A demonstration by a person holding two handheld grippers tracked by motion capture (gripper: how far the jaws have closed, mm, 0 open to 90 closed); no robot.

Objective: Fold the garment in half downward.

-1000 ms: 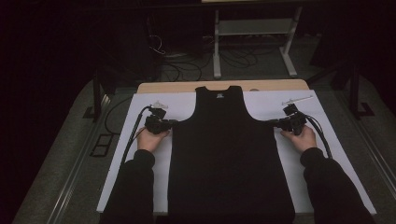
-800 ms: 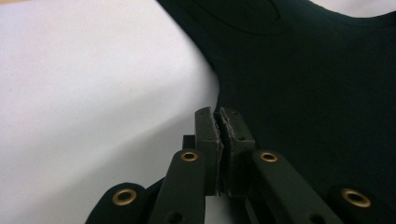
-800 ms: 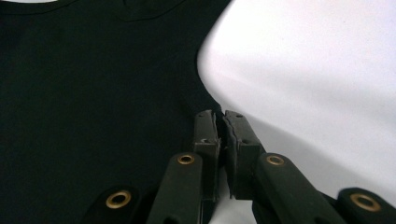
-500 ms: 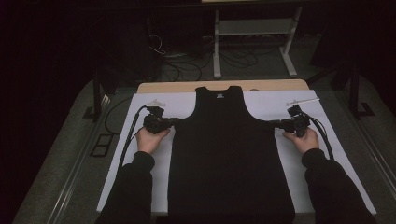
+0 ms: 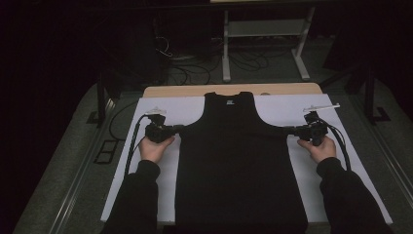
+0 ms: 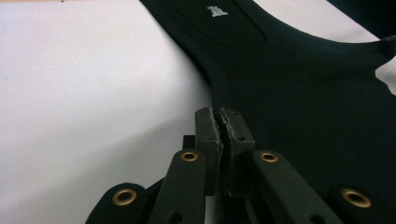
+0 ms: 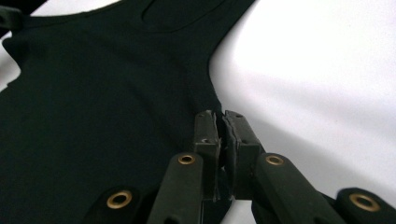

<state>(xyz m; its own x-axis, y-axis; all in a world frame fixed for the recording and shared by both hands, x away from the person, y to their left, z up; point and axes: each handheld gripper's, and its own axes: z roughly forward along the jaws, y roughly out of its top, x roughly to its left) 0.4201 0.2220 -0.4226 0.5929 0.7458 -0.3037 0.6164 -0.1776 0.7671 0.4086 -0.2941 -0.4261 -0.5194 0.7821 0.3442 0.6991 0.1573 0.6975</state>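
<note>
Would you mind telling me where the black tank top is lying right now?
In the high view, the black tank top lies flat mid-table on the white sheet, neck away from the person.

A black tank top (image 5: 238, 161) lies flat, face up on the white sheet (image 5: 165, 195), neck away from the person, hem at the near edge; a small white label (image 6: 216, 10) shows inside the neckline; both side edges below the armholes are drawn outward.

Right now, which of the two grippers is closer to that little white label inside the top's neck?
Left, though only slightly. The left gripper pinches the black tank top at its armpit corner, left of the label; the right gripper pinches the opposite corner, a little farther away.
</note>
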